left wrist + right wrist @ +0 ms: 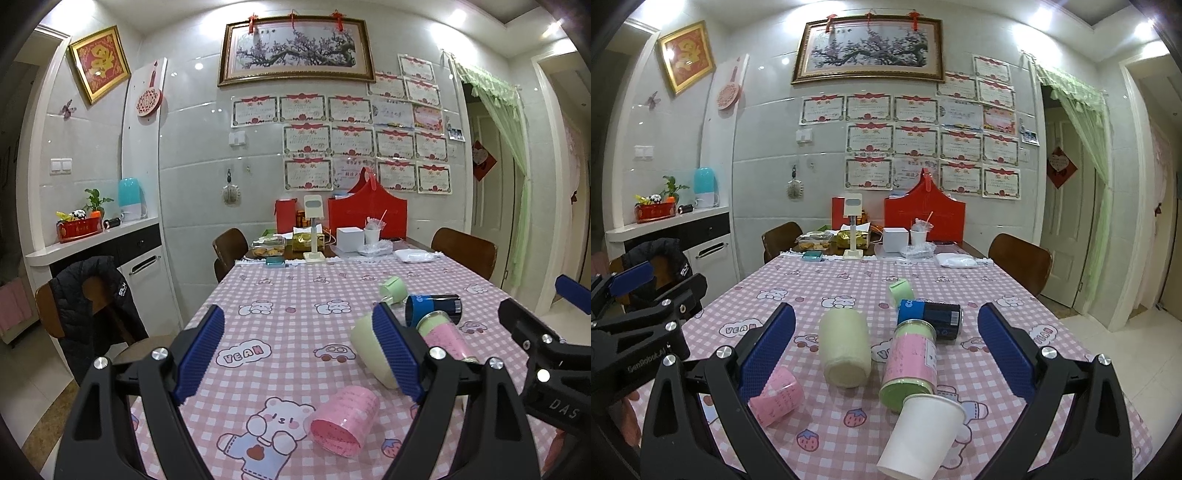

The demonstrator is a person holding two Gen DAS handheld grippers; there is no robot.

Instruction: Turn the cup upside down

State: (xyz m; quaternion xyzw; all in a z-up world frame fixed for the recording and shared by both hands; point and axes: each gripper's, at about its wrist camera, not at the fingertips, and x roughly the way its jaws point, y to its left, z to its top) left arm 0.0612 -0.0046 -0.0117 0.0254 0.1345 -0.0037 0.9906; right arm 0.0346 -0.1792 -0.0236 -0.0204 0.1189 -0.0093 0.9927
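Several cups lie on their sides on the pink checked tablecloth [849,435]. A pink cup [343,421] lies near my left gripper [303,354], which is open and empty above the table. In the right wrist view a white paper cup [919,432], a green-and-pink cup [910,365], a cream cup [844,347], a blue cup [931,317], a small green cup [901,290] and the pink cup [777,397] lie between and ahead of my right gripper [886,354], open and empty. The cream cup [369,350] sits partly behind my left gripper's right finger.
The far end of the table holds red boxes [365,214], a white box [349,238], a food container [269,247] and a phone stand [314,221]. Chairs [465,251] stand at the table's sides. A jacket hangs on a chair [92,295] at left.
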